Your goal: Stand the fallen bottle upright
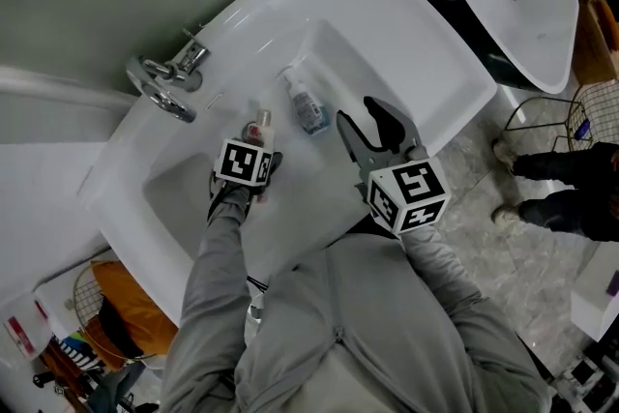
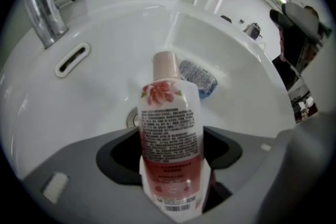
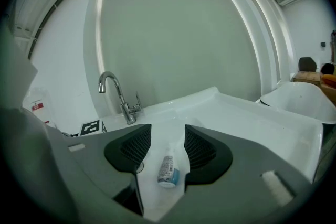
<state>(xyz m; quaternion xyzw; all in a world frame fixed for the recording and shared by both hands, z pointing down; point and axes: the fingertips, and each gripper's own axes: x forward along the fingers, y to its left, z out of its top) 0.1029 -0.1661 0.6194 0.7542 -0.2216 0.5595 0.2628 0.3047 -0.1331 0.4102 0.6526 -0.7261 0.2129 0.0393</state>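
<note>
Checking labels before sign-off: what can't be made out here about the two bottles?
- Base of the pink-and-white flower-print bottle: hidden low between the jaws of the left gripper in the left gripper view, and under the marker cube in the head view, so contact with the white sink basin is unclear.
- Print on the small clear blue-labelled bottle: too small in every view. The pink bottle partly hides it in the left gripper view.

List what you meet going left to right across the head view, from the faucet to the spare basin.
faucet → pink bottle → blue bottle → right gripper → spare basin
</note>
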